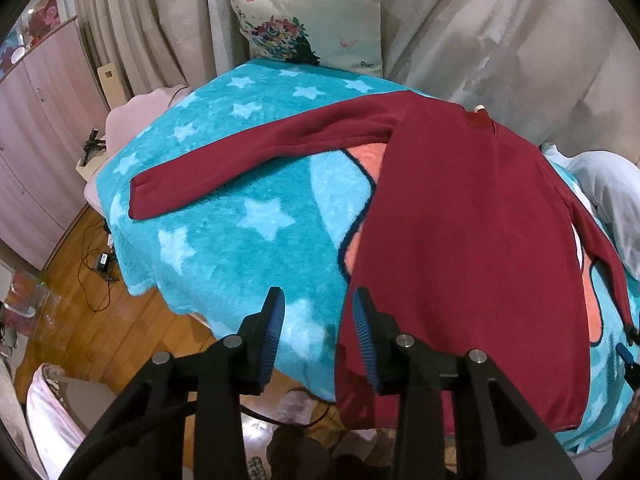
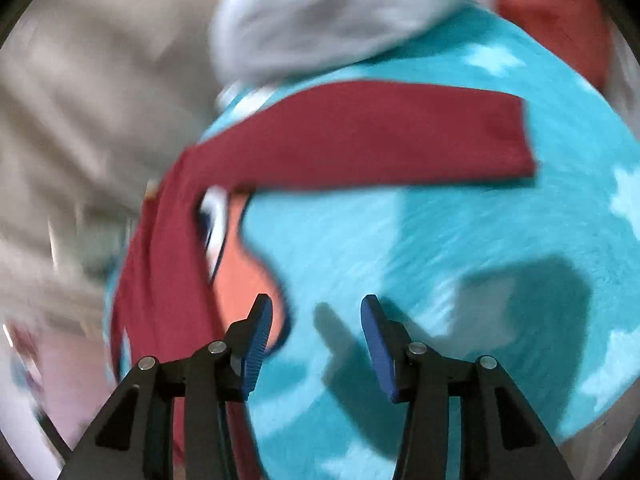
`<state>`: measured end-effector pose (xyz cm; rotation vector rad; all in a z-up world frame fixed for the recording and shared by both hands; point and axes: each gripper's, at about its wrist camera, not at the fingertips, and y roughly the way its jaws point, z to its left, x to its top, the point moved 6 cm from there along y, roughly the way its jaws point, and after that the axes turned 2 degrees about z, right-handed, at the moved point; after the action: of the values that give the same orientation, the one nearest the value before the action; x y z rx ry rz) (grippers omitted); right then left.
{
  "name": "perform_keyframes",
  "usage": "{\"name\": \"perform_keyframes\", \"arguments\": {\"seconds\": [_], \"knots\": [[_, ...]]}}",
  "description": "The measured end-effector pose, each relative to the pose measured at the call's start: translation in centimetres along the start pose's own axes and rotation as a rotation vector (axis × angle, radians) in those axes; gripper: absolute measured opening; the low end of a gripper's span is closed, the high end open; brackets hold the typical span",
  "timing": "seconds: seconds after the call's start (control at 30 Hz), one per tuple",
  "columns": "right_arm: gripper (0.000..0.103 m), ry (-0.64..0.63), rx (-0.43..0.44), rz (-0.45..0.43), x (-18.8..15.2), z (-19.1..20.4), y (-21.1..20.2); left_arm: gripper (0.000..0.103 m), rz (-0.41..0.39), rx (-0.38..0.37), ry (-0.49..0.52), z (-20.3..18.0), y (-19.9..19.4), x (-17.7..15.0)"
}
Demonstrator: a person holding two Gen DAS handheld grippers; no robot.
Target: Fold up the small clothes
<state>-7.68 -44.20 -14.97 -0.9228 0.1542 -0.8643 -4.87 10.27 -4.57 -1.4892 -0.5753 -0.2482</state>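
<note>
A dark red long-sleeved sweater [image 1: 472, 220] lies flat on a turquoise star blanket [image 1: 224, 216], with its left sleeve [image 1: 256, 160] stretched out to the left. My left gripper [image 1: 318, 300] is open and empty, hovering at the sweater's lower left hem corner. In the blurred right wrist view, the sweater's right sleeve [image 2: 360, 136] lies across the blanket [image 2: 460, 248]. My right gripper [image 2: 316, 308] is open and empty above the blanket, just right of the sweater's body [image 2: 160, 264]. The right gripper's tip [image 1: 628, 344] shows at the left view's right edge.
A floral pillow [image 1: 308, 16] leans against beige drapes [image 1: 500, 40] at the back. A pale grey-white garment [image 1: 608, 200] lies at the blanket's right; it also shows in the right wrist view [image 2: 340, 16]. Wooden floor with cables [image 1: 96, 272] lies to the left, beyond the blanket edge.
</note>
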Motion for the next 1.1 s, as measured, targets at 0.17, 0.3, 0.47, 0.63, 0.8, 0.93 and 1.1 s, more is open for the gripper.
{"name": "perform_keyframes", "arguments": {"seconds": [0.17, 0.3, 0.47, 0.63, 0.8, 0.93, 1.1], "knots": [[0.051, 0.196, 0.100, -0.091, 3.9, -2.6, 0.5, 0.035, 0.017, 0.000, -0.002, 0.1, 0.1, 0.1], [0.051, 0.276, 0.095, -0.164, 6.7, -3.2, 1.5, 0.035, 0.019, 0.009, 0.003, 0.2, 0.0, 0.2], [0.013, 0.346, 0.080, -0.219, 9.0, -4.1, 1.1, 0.035, 0.013, 0.025, -0.009, 0.7, -0.2, 0.3], [0.008, 0.202, -0.011, -0.317, 11.4, -1.9, -3.0, 0.035, 0.038, 0.023, -0.046, 1.7, 0.8, 0.0], [0.008, -0.039, -0.069, -0.335, 12.5, 5.1, -3.6, 0.035, 0.068, -0.006, -0.048, 1.3, 2.2, 0.0], [0.008, -0.285, -0.094, -0.290, 11.6, 13.2, -1.7, 0.035, 0.080, -0.028, -0.035, 1.1, 3.1, 0.0], [0.008, -0.576, -0.096, -0.219, 8.0, 23.9, 3.4, 0.035, 0.079, -0.046, -0.063, 3.0, 3.7, 0.4]]}}
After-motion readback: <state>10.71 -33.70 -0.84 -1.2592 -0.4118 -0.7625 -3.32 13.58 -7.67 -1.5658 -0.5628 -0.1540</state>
